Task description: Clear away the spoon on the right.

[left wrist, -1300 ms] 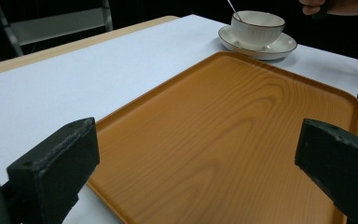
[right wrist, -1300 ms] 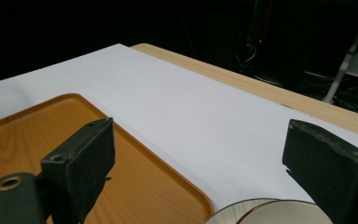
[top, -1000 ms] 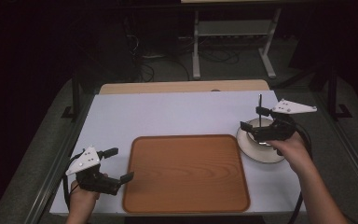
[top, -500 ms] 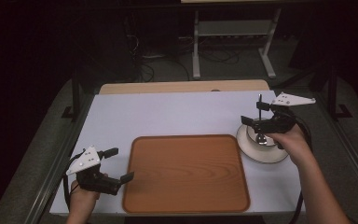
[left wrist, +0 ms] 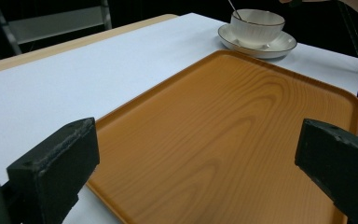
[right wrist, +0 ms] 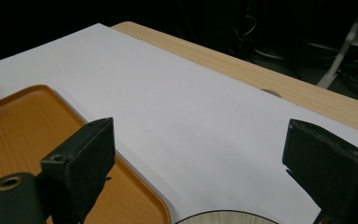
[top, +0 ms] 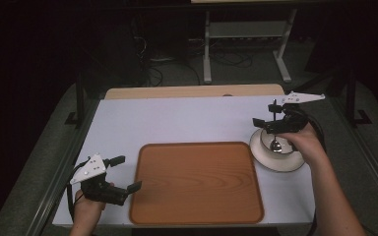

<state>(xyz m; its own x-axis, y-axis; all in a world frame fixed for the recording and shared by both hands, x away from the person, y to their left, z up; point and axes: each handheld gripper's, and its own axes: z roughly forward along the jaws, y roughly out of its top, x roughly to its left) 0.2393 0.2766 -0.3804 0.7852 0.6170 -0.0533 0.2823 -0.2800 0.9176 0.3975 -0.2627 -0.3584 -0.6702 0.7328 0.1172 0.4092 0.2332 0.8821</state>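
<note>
A white cup (top: 275, 142) stands on a white saucer (top: 277, 161) at the right of the table, with a metal spoon (top: 275, 145) leaning in it. My right gripper (top: 271, 122) hovers just above the cup, open, nothing between its jaws. In the right gripper view its jaws (right wrist: 200, 144) stand wide apart over bare white tabletop, and the saucer's rim (right wrist: 223, 217) peeks in at the bottom. My left gripper (top: 125, 173) rests open at the front left beside the wooden tray (top: 197, 182). The left gripper view (left wrist: 198, 140) looks across the tray (left wrist: 228, 135) to the cup (left wrist: 256, 25).
The white tabletop (top: 177, 120) stretches behind the tray, with a wooden strip (top: 192, 92) along its far edge. Beyond the table are a metal stand (top: 246, 34) and cables on a dark floor. A metal rail (top: 54, 182) runs along the table's left side.
My right gripper has risen slightly and drifted toward the far side above the cup. The left gripper and the tray have stayed put.
</note>
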